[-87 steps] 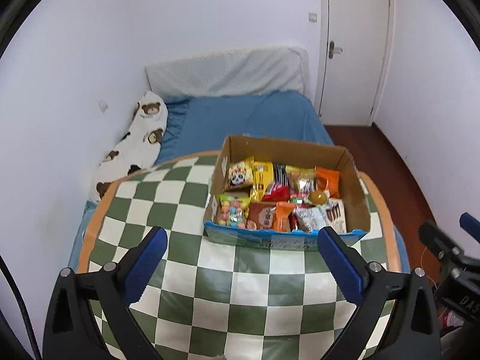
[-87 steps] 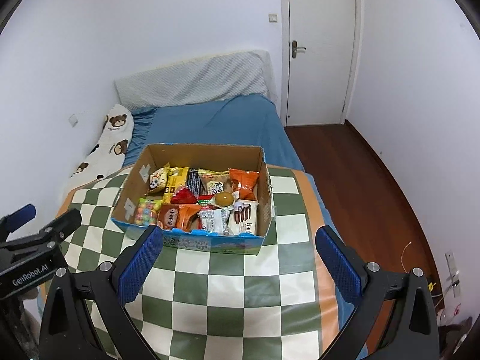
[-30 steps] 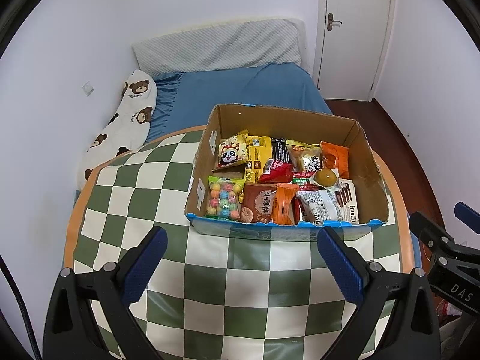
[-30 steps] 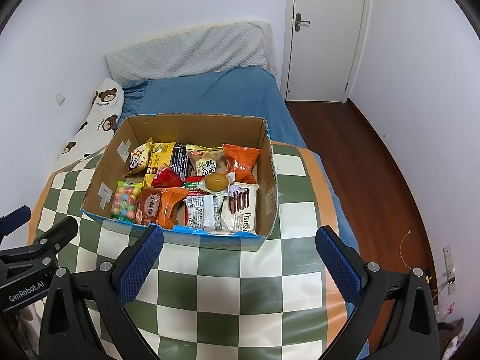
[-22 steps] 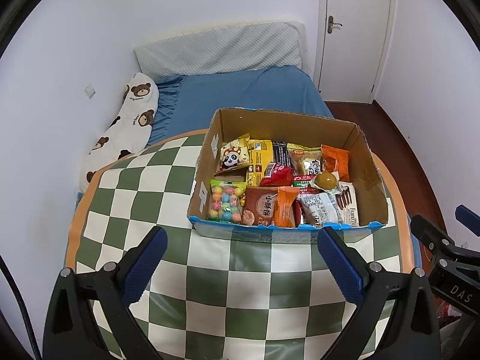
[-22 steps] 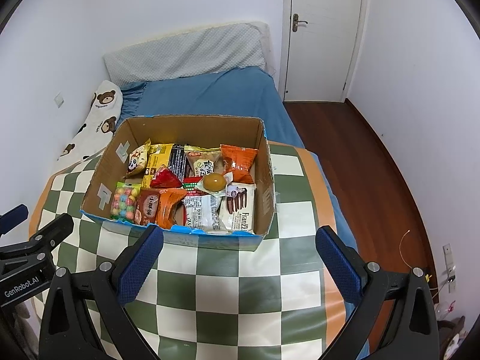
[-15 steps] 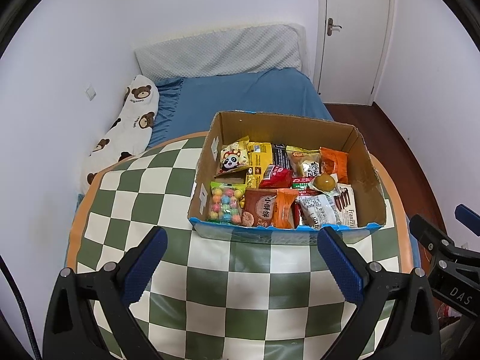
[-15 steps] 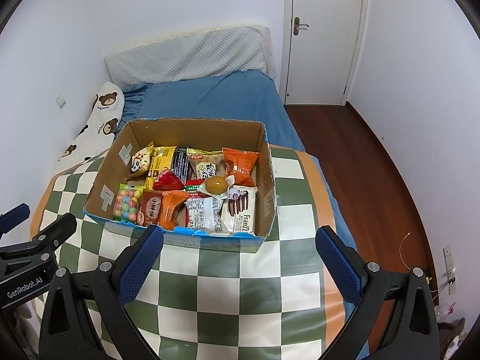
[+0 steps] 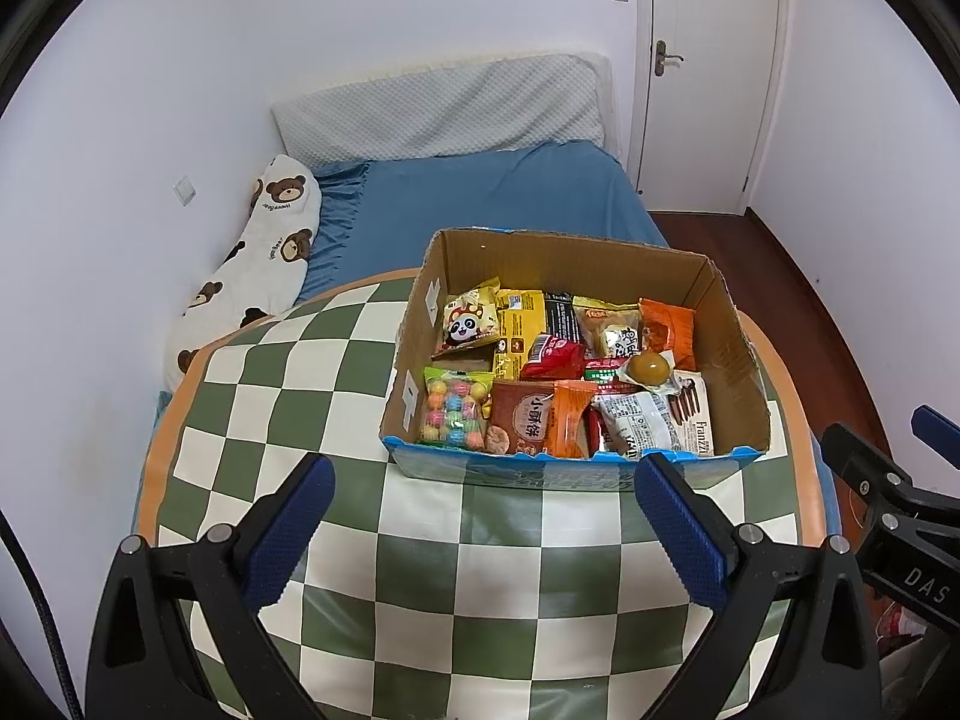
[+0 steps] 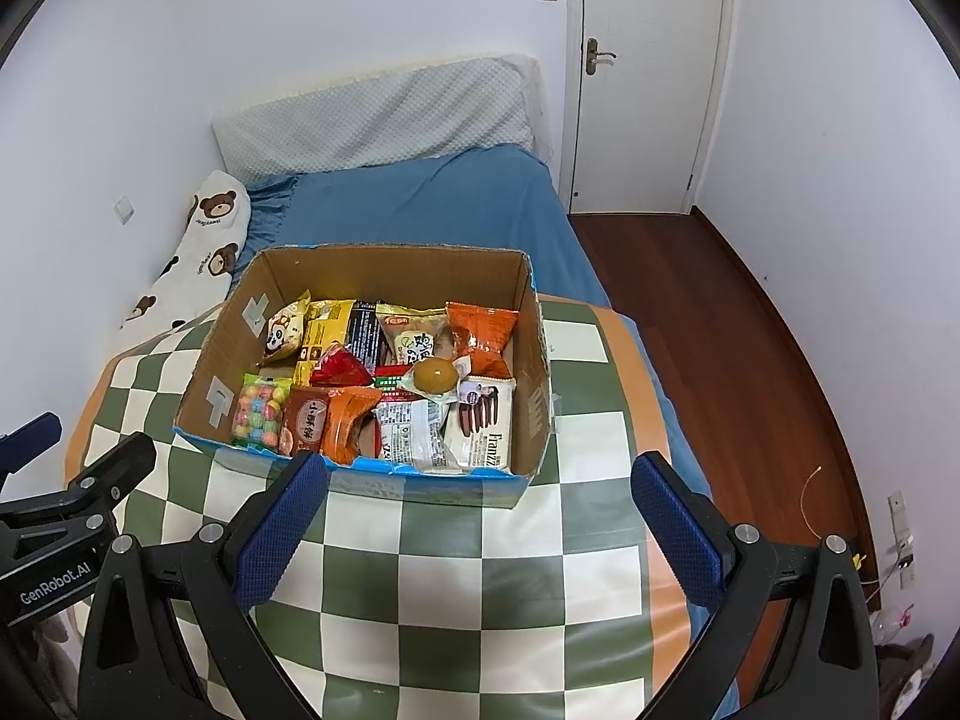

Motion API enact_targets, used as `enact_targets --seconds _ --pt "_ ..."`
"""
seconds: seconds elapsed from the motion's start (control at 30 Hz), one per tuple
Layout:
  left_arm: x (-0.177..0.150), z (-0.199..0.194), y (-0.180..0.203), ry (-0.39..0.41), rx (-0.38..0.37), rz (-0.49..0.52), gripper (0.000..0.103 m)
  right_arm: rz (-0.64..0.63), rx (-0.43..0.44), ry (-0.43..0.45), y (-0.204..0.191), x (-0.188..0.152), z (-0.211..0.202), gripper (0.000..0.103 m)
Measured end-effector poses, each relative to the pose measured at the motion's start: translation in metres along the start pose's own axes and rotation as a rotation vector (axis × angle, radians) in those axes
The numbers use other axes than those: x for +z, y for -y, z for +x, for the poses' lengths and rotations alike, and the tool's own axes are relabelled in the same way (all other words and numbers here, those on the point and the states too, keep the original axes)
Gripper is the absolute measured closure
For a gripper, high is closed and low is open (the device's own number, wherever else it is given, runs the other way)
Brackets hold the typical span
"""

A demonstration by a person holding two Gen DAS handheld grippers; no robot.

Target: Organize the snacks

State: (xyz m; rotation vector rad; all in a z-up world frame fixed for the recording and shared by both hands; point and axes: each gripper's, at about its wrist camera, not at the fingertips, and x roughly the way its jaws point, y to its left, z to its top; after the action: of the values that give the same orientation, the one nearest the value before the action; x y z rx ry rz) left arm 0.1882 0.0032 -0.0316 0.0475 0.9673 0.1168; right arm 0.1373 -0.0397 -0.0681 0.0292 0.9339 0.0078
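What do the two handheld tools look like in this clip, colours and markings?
Both look alike: black angular frames with silver screws and blue textured pads on two fingers. The left tool has a black cable at its left edge. Seen from the other camera, the right tool reads "DAS" on its side and the left reads "GenRobot.AI".

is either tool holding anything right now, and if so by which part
Nothing is held. The left tool and the right tool are both open and empty, short of the cardboard box of snacks.
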Motion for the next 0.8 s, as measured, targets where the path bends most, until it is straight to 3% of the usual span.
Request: enact_targets --seconds 0.8 --pt "0.0036 -0.0074 -0.002 0.013 0.011 -0.002 0.001 -0.006 -0.003 0.006 -0.0023 -0.0013 -0.0055 0.0"
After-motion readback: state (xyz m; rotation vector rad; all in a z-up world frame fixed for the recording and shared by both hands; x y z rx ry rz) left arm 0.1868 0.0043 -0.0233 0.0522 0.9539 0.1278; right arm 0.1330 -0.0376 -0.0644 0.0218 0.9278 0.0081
